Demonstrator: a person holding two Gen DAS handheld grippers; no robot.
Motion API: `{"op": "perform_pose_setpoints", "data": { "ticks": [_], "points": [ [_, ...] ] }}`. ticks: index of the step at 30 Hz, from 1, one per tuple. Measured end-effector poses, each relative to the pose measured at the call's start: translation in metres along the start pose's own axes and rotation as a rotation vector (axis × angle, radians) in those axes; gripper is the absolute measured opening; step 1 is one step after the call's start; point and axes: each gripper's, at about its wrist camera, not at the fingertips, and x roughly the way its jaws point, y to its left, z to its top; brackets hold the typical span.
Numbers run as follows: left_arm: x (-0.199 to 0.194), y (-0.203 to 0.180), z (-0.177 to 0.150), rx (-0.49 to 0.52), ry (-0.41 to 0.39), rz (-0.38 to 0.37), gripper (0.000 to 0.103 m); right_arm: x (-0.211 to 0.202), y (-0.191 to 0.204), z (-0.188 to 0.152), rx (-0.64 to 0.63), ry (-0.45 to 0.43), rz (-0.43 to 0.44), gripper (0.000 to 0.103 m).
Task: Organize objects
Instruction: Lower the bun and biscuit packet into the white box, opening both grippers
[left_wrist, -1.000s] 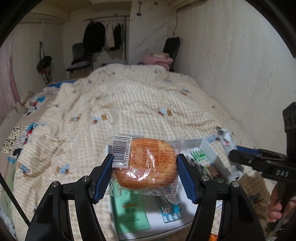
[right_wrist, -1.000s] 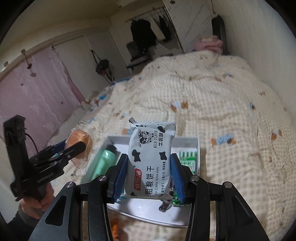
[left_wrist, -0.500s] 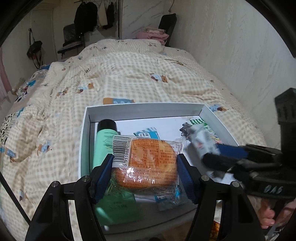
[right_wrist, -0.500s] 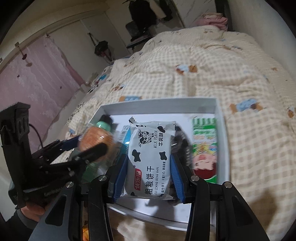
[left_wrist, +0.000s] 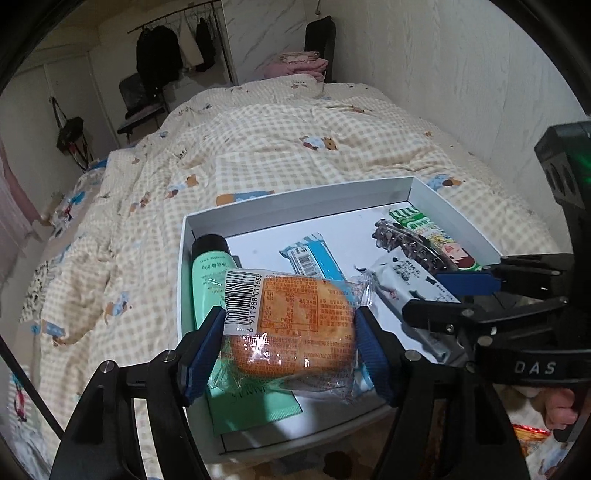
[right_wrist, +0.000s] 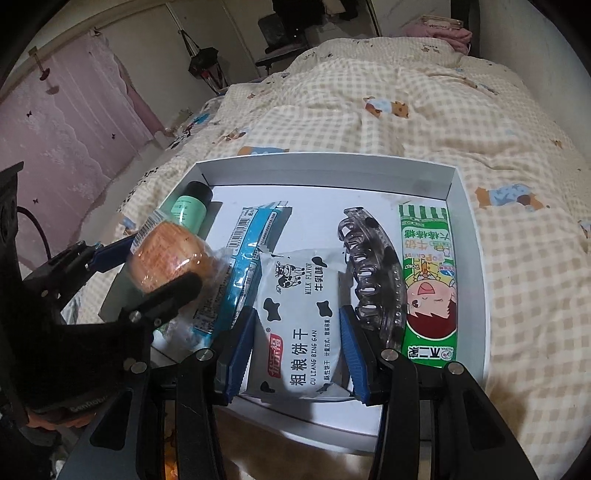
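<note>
Crinkled clear plastic sits between my left gripper (left_wrist: 290, 349)'s blue pads; it is the wrapped orange bun (left_wrist: 291, 328), held across its width so the barcode label faces up; these jaws have just been opening a little, with the bun between them and the pads touching its wrapper, which I read as the start of letting go. My right gripper (right_wrist: 295, 349) is closed on the cow-print milk biscuit packet (right_wrist: 299, 325), pinched by its long edges so it hangs flat. Below both, the white box (right_wrist: 469, 258) lies on the checked quilt (right_wrist: 424, 110). In the right wrist view its contents run in a row: a green bottle (right_wrist: 190, 208) at upper left, a blue snack bar (right_wrist: 240, 258), a clear hair claw (right_wrist: 373, 273), a green candy pack (right_wrist: 428, 280) along the right wall; my packet hovers over the gap between bar and claw, which looks like its slot. The bun hangs low over the bottle's side of the box, at centre-left of the left wrist view.
</note>
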Motion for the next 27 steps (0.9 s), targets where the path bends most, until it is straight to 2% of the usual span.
{"op": "perform_pose_setpoints", "data": {
  "ticks": [4,5,6,8,11,16,18,20,27],
  "points": [
    [-0.007,0.011,-0.003,-0.059,-0.005,-0.057,0.075,-0.005,-0.001,0.002,0.004,-0.015,0.03,0.06],
    [-0.009,0.015,-0.003,-0.083,-0.011,-0.075,0.075,-0.009,0.0,0.002,0.004,-0.026,0.042,0.067],
    [-0.01,0.017,-0.003,-0.097,-0.013,-0.09,0.075,-0.011,0.0,0.002,0.005,-0.033,0.053,0.079],
    [-0.012,0.023,-0.003,-0.131,-0.018,-0.125,0.077,-0.019,0.004,0.003,-0.004,-0.06,0.058,0.087],
    [-0.015,0.025,-0.003,-0.151,-0.027,-0.145,0.078,-0.028,0.009,0.006,-0.021,-0.082,0.064,0.087],
    [-0.035,0.031,-0.001,-0.155,-0.083,-0.103,0.078,-0.048,0.012,0.011,-0.026,-0.132,0.079,0.087],
    [-0.051,0.032,-0.001,-0.14,-0.145,-0.051,0.078,-0.063,0.012,0.012,-0.03,-0.166,0.087,0.087],
    [-0.068,0.032,-0.002,-0.126,-0.197,-0.033,0.078,-0.079,0.012,0.013,-0.041,-0.192,0.1,0.087],
    [-0.135,0.029,-0.011,-0.099,-0.37,-0.083,0.083,-0.141,0.016,-0.001,-0.106,-0.306,0.085,0.087]
  ]
}}
